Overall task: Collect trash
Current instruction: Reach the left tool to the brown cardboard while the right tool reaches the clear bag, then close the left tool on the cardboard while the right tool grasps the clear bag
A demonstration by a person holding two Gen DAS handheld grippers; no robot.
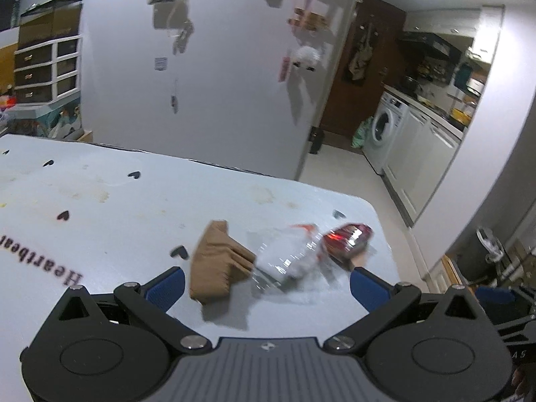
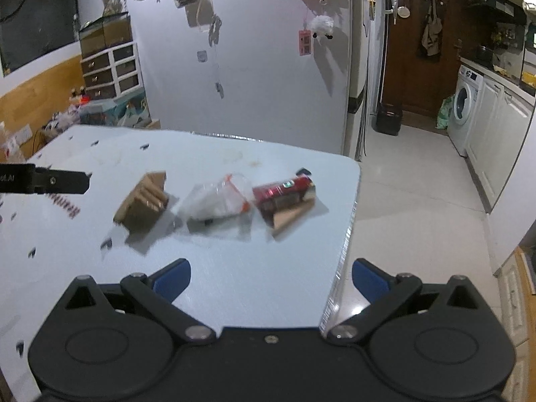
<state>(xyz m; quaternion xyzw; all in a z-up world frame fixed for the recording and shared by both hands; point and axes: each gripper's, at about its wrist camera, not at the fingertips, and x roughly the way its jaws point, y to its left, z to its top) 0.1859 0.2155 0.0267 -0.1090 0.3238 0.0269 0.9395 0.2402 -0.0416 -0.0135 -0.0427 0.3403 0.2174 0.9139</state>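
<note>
Three pieces of trash lie in a row near the table's right end: a brown folded cardboard piece (image 1: 216,261) (image 2: 142,201), a crumpled clear plastic bag with red trim (image 1: 288,256) (image 2: 217,199), and a red snack box (image 1: 346,239) (image 2: 284,197). My left gripper (image 1: 266,283) is open and empty, low over the table, with the cardboard and bag between its blue fingers. My right gripper (image 2: 271,278) is open and empty, nearer the table's front edge, apart from the trash. The left gripper's body also shows at the left of the right wrist view (image 2: 43,179).
The white table (image 1: 117,207) (image 2: 234,268) has heart prints and stains; its right edge drops to a tiled floor (image 2: 412,201). A fridge (image 2: 356,67), a black bin (image 2: 388,117) and a washing machine (image 2: 464,107) stand beyond.
</note>
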